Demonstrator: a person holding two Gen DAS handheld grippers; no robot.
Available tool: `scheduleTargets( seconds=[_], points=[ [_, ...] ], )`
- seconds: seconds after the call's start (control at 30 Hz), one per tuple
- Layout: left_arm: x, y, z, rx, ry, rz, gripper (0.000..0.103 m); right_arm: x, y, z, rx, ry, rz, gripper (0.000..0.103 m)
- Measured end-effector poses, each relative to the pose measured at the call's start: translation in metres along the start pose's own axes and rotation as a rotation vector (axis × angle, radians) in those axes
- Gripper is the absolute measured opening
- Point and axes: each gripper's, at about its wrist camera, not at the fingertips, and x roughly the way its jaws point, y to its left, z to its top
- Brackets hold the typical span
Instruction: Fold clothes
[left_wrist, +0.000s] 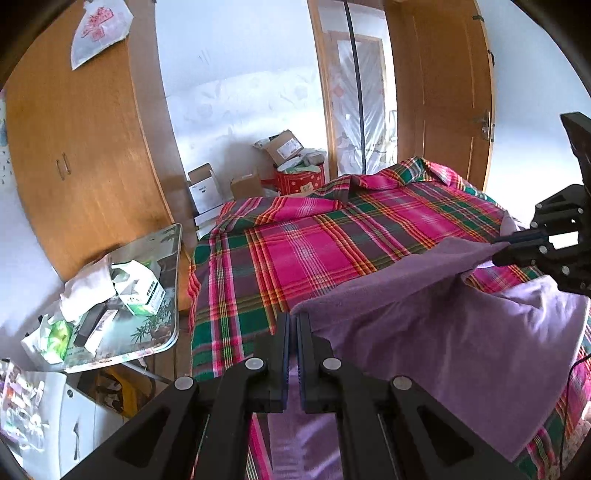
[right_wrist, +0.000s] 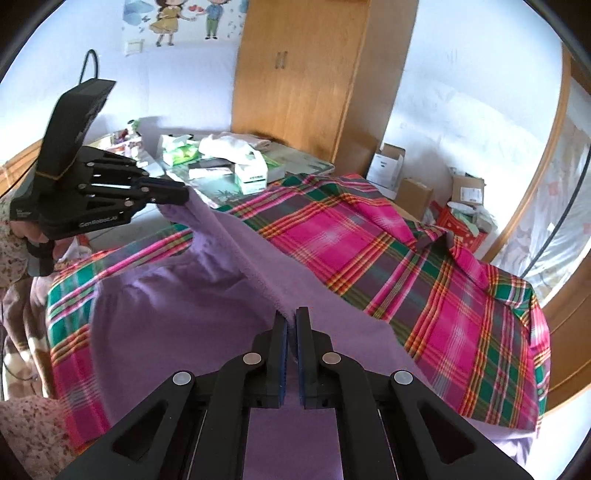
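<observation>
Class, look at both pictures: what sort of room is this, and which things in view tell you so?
Most likely a home bedroom: a bed under a plaid cover, a wooden wardrobe, and a cluttered side table beside the bed.

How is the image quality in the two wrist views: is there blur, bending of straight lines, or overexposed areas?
Left wrist view: fisheye bends the wardrobe edges; the white wall is nearly blown out; the side table clutter is soft. Right wrist view: the left gripper looks slightly motion-blurred, the purple garment near the right gripper sharp; corners are dark.
</observation>
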Motion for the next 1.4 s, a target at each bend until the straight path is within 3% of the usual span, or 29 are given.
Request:
scheduleTargets(
  seconds=[0.23,0.73,1.23,1.4],
  points=[
    [-0.025,-0.005,-0.031,-0.013,0.003,-0.015,0.003,-0.017,0.041,-0.021,-0.031,0.014,-0.003,0.005],
    [-0.038,-0.021,-0.092,-0.037,0.051,-0.053,0.003,-0.017,0.084,-0.075,0.017,0.084,0.056,0.005],
    [-0.034,-0.022,-0.138,-0.184,0.087,-0.12,0.004,0.003,0.096,-0.121,0.144,0.119,0.083,0.005],
    [-0.038,-0.008,-0.149,-0.349,0.109,-0.207,0.004,0.009,0.101,-0.129,0.152,0.117,0.061,0.005]
  ],
)
